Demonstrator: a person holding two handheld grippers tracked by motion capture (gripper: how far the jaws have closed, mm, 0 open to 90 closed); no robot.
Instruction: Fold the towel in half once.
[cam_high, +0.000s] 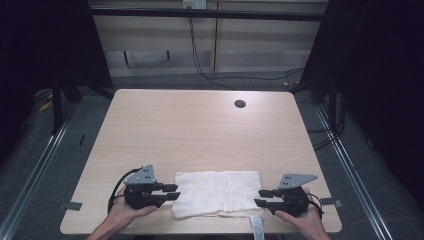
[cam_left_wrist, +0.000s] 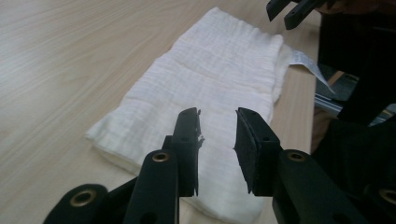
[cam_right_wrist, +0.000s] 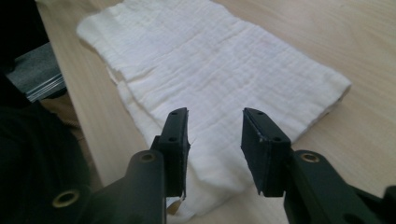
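A folded white cloth (cam_high: 217, 194) lies flat between the left tongs (cam_high: 172, 192) and right tongs (cam_high: 260, 197), its label hanging off the near edge

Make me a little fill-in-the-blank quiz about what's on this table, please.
1. The folded white cloth lies on a light ____ table.
2. The left gripper and the right gripper sit at opposite ends of the cloth, each with its jaws ____.
3. A small white label sticks out from the cloth's edge nearest the ____ gripper.
4. Near the table's far edge is a small round dark ____.

Missing words: wooden; open; right; hole
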